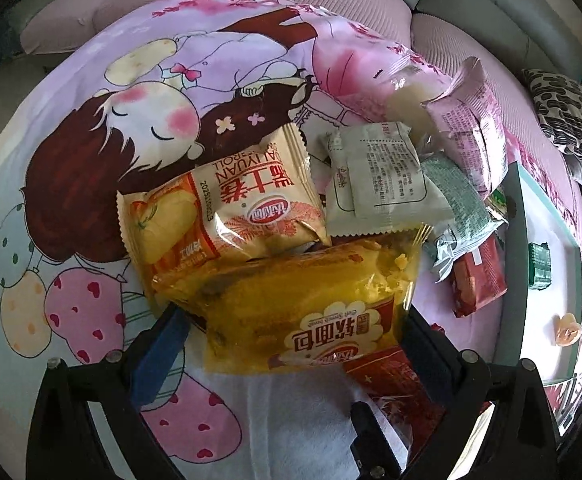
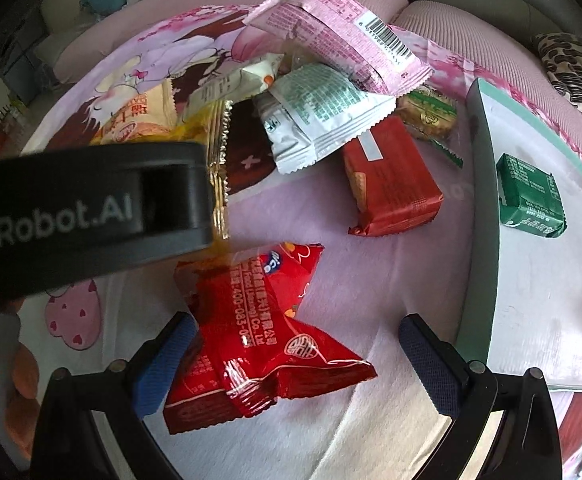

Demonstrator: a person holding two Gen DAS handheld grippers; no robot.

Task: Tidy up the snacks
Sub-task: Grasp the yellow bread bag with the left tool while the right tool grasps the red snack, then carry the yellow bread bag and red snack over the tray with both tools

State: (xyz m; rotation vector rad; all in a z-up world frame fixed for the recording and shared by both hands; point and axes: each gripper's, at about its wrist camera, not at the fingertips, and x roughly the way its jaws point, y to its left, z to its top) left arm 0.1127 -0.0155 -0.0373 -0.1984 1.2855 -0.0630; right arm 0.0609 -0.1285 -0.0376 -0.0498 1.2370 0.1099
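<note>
Soft daylight, glossy wrapper glare, fisheye-warped dark edges, slight blur.

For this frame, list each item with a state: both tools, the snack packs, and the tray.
left tool: open, fingers either side of the yellow soft-bread pack
right tool: open, straddling the crumpled red pack
yellow soft-bread pack: sealed, overlapping the cheese roll pack
tray: holds a green pack, sealed
pink pack: sealed, atop the pile
</note>
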